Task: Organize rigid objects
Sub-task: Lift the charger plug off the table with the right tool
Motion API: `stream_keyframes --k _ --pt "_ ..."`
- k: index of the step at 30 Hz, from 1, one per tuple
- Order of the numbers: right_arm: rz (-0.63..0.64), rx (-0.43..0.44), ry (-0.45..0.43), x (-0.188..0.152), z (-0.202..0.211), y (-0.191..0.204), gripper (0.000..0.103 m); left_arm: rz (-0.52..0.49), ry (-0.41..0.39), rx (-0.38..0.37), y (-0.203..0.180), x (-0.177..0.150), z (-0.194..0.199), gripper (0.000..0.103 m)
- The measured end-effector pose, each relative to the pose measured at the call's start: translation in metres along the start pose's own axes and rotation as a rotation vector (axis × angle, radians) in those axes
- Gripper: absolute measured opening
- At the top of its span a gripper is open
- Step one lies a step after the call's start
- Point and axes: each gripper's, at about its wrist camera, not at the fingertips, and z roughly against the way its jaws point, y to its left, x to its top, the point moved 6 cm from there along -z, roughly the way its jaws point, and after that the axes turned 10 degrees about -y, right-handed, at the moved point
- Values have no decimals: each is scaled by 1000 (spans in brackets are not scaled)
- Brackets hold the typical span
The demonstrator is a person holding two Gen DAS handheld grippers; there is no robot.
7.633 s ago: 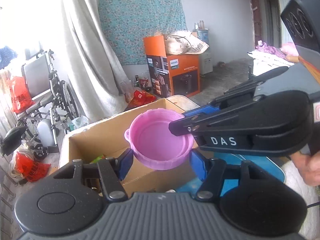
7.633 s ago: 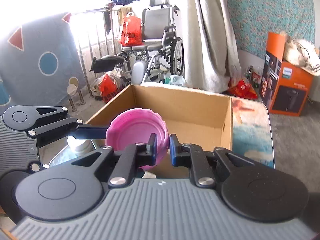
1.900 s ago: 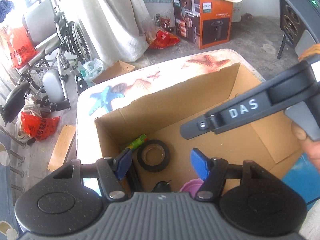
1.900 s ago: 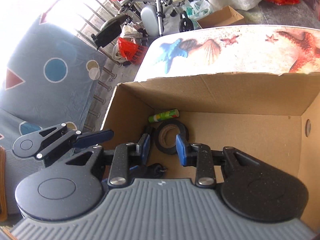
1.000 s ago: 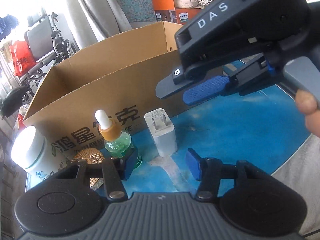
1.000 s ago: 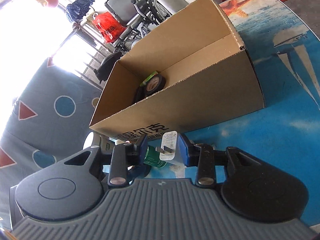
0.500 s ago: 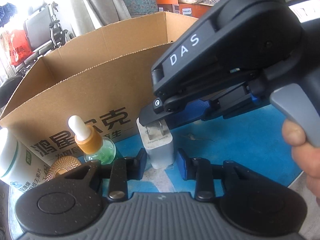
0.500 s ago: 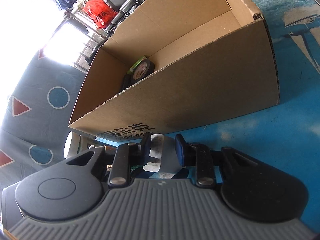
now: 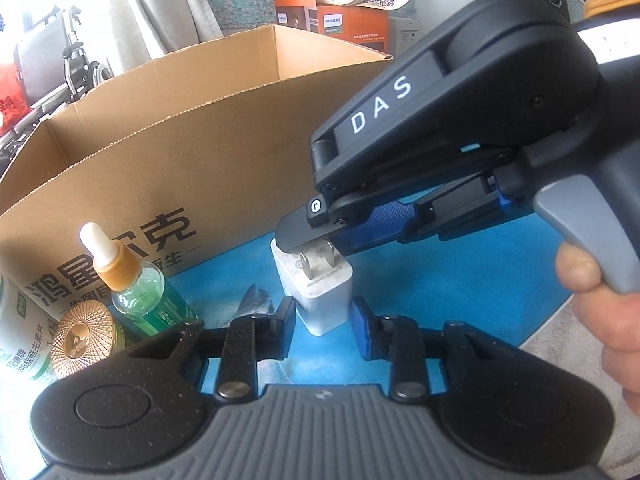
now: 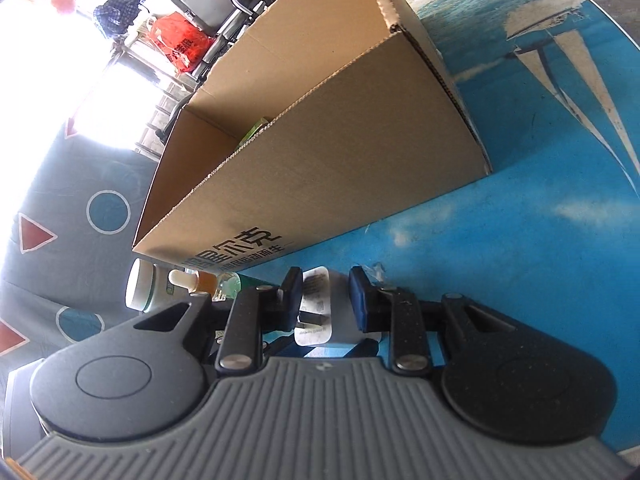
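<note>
While the white plug charger (image 9: 318, 286) stands upright on the blue table (image 9: 460, 280) just in front of the cardboard box (image 9: 168, 168), both grippers meet on it. The left gripper (image 9: 324, 322) has its blue pads on either side of the charger's lower body and its jaws are closing, the left pad touching the white casing and the right pad just beside it. The right gripper (image 10: 326, 300), held in a person's hand (image 9: 600, 292), has its fingers clamped on the charger's upper part, next to the two metal prongs that point up. To the left of the charger, also in front of the box, stand a green dropper bottle (image 9: 132, 284) with an orange collar, a round gold lid (image 9: 82, 338) and a white jar (image 9: 20, 336). Beyond the box, an orange carton (image 9: 332, 24) sits by the wall.
</note>
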Motion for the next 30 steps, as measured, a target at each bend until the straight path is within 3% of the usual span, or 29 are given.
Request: stream_keyframes --k 12,30 --pt "-10 -3 -6 0 4 -7 27 -36 17 -12 3 9 -18 34" --pt "-30 17 -3 2 1 -15 32 -27 24 -1 -3 7 -9 33"
